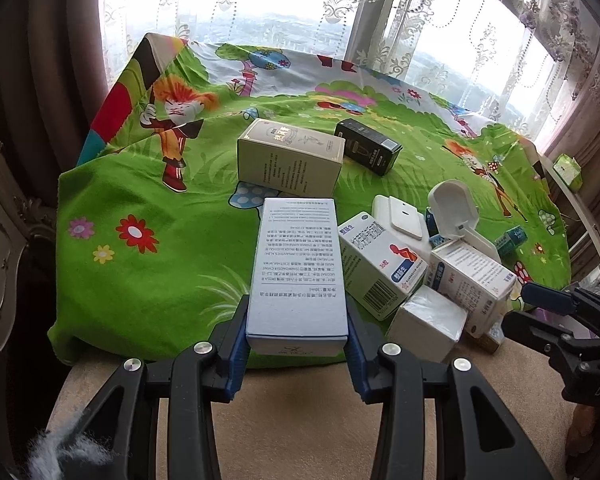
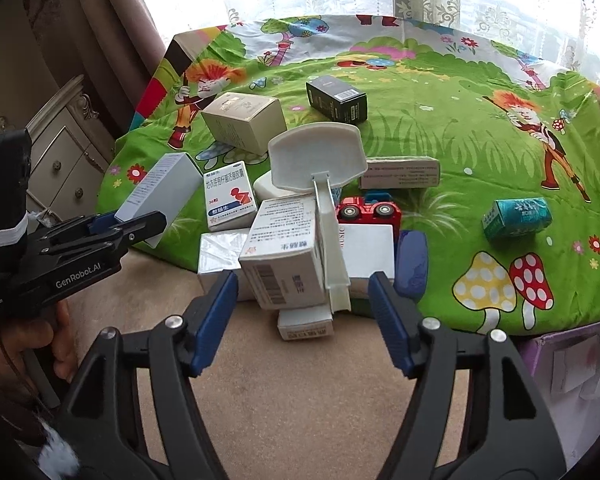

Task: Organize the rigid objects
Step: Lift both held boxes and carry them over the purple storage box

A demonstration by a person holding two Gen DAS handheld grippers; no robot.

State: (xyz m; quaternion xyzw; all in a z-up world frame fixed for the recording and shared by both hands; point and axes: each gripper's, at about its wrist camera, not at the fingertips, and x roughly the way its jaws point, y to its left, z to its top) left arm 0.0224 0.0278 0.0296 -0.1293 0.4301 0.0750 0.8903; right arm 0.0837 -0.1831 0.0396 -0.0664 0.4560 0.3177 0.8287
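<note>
My left gripper (image 1: 298, 334) is shut on the near end of a tall pale blue box (image 1: 298, 272) with printed text, held tilted over the green cartoon cloth (image 1: 160, 240). The right wrist view shows that same box (image 2: 160, 188) at the left. My right gripper (image 2: 302, 312) stands open at the near edge of a heap of boxes. A white medicine box (image 2: 284, 256) and a white plastic hinged piece (image 2: 320, 160) lie between and just beyond its blue pads (image 2: 216, 312), which do not touch them. A small white box (image 2: 306, 324) lies lower in the gap.
On the cloth are a beige box (image 1: 290, 156), a black box (image 1: 368, 146), a medicine box with a red figure (image 1: 380, 264), a red toy car (image 2: 368, 210), a long box (image 2: 400, 172) and a teal box (image 2: 516, 218). A purple box (image 2: 572, 368) stands at the right, a cabinet (image 2: 60, 152) at the left.
</note>
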